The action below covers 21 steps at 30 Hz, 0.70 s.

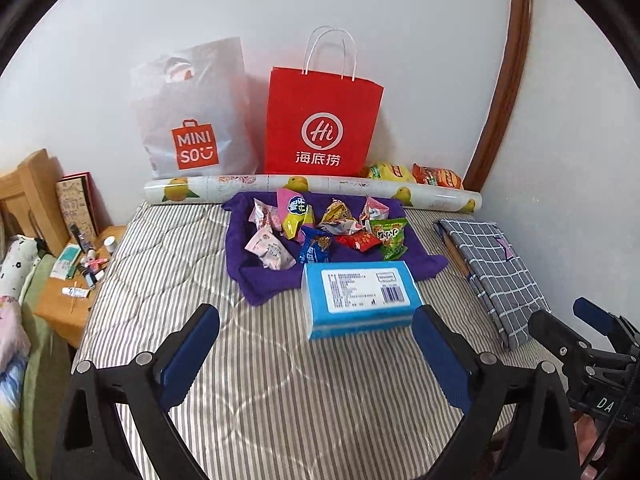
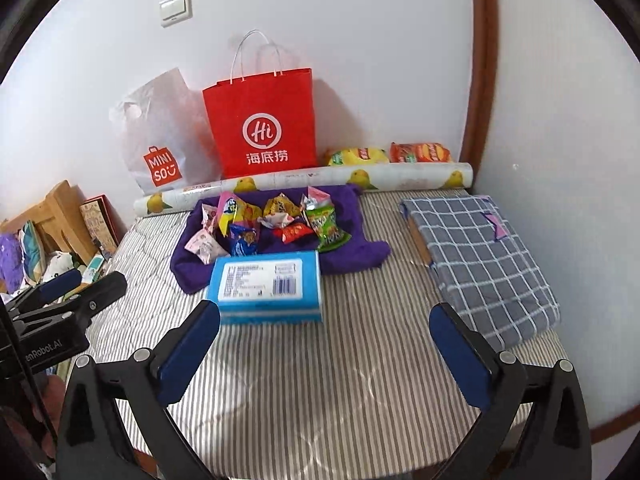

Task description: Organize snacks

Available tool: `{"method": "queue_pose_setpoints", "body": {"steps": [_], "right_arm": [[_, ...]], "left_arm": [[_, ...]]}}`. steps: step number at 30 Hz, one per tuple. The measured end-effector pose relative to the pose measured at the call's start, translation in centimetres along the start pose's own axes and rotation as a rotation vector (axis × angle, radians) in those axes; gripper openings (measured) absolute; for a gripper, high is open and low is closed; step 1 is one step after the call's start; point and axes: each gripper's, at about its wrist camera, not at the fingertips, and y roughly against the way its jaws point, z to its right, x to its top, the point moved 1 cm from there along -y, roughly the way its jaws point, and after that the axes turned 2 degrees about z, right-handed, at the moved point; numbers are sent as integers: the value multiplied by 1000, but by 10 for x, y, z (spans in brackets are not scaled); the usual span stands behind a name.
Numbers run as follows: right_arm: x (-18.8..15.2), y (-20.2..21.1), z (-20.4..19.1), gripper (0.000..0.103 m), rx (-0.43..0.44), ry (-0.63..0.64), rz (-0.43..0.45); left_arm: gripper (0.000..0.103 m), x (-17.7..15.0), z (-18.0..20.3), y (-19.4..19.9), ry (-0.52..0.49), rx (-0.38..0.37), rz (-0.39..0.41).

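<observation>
Several small snack packets point(image 1: 320, 228) point(image 2: 272, 220) lie in a heap on a purple cloth point(image 1: 248, 276) point(image 2: 360, 252) on the striped mattress. A blue tissue pack point(image 1: 360, 300) point(image 2: 268, 288) lies just in front of the cloth. A red paper bag point(image 1: 320, 120) point(image 2: 264, 124) and a white Miniso bag point(image 1: 192, 120) point(image 2: 160, 140) stand against the wall. Two chip bags point(image 1: 416, 174) point(image 2: 388, 154) lie behind a patterned roll. My left gripper point(image 1: 316, 344) is open and empty, hovering short of the tissue pack. My right gripper point(image 2: 324, 344) is open and empty, beside it.
A patterned paper roll point(image 1: 312, 190) point(image 2: 304, 182) lies along the wall. A checked grey fabric bundle point(image 1: 492, 264) point(image 2: 480, 256) lies at the right. A bedside table point(image 1: 64, 300) with small bottles stands left of the mattress point(image 1: 304, 392) point(image 2: 320, 380).
</observation>
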Motion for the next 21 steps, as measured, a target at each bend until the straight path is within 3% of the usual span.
{"method": "queue_pose_setpoints", "body": {"steps": [10, 21], "right_arm": [[-35, 35, 10, 103, -28, -16, 17], [-45, 47, 9, 103, -29, -21, 32]], "left_arm": [[98, -35, 12, 29, -20, 4, 14], [98, -43, 10, 41, -22, 15, 25]]}}
